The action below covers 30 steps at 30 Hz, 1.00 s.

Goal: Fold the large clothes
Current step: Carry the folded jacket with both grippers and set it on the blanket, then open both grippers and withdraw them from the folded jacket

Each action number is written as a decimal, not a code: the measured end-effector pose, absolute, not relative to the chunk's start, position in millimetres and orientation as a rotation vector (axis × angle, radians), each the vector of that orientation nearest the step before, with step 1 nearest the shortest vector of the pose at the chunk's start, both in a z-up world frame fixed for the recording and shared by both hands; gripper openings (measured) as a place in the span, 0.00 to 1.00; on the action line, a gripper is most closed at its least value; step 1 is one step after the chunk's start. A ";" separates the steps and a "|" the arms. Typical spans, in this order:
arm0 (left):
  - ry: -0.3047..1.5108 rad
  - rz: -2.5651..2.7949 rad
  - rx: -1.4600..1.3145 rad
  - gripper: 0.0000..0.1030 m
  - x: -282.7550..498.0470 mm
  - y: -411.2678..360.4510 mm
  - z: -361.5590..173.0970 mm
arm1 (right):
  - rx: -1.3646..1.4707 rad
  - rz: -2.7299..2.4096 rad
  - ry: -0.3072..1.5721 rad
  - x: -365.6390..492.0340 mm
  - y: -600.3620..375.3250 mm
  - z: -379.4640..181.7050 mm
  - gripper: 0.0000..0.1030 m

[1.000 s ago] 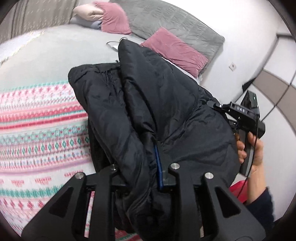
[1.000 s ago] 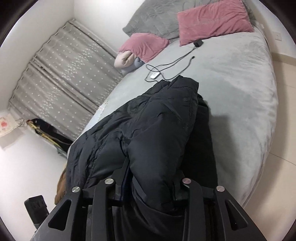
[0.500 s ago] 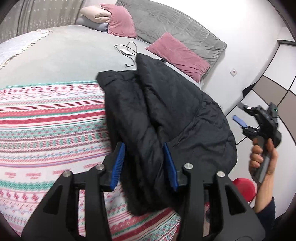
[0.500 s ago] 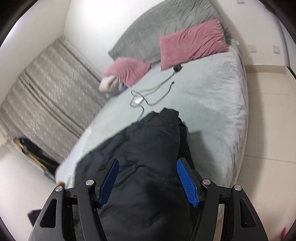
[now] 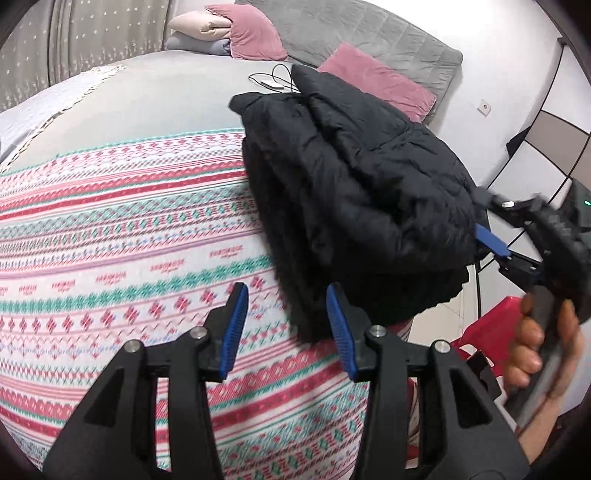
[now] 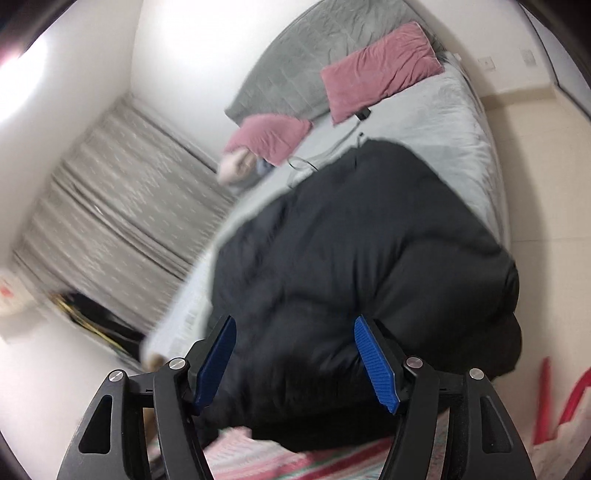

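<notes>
A black puffer jacket (image 5: 354,192) lies folded in a thick bundle on the right side of the bed, over the edge of a pink and green patterned blanket (image 5: 122,236). My left gripper (image 5: 286,325) is open and empty, just short of the jacket's near edge. My right gripper (image 5: 491,221) shows at the jacket's right edge in the left wrist view. In the blurred right wrist view the right gripper (image 6: 295,362) is open with the jacket (image 6: 369,266) filling the space ahead of its blue pads.
Pink pillows (image 5: 376,79) and a grey quilted headboard (image 5: 369,33) lie at the bed's far end. A white charger with cable (image 5: 273,82) lies behind the jacket. A red stool (image 5: 491,325) stands on the floor at the right. Grey curtains (image 6: 122,206) hang on the far side.
Both grippers opened and let go of the jacket, then drew back. The jacket now lies folded on the bed. The right gripper is moving fast, its view blurred.
</notes>
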<state>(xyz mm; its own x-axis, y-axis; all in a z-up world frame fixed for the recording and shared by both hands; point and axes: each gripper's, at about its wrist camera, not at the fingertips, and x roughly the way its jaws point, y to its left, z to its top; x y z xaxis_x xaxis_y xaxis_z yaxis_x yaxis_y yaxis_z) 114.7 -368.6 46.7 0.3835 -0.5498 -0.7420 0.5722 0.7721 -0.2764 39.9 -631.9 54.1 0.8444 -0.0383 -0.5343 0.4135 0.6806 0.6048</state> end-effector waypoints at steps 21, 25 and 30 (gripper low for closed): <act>0.757 -0.596 0.041 0.77 31.8 -279.4 100.2 | 0.581 -0.372 0.461 -28.9 -527.4 84.4 0.75; 0.676 -0.592 0.080 0.86 10.8 -282.7 133.7 | 0.516 -0.385 0.403 -72.2 -483.2 109.9 0.87; 0.613 -0.630 0.074 0.98 -12.2 -277.5 147.0 | 0.469 -0.482 0.341 -116.0 -448.5 122.6 0.97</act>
<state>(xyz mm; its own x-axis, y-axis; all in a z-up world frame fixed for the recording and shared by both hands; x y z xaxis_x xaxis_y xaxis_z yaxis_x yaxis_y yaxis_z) -12.2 -277.5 147.0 0.6383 -0.5301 -0.5582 0.5729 0.8115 -0.1156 -116.0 -448.5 122.6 0.8338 -0.3610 -0.4178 0.5138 0.7843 0.3476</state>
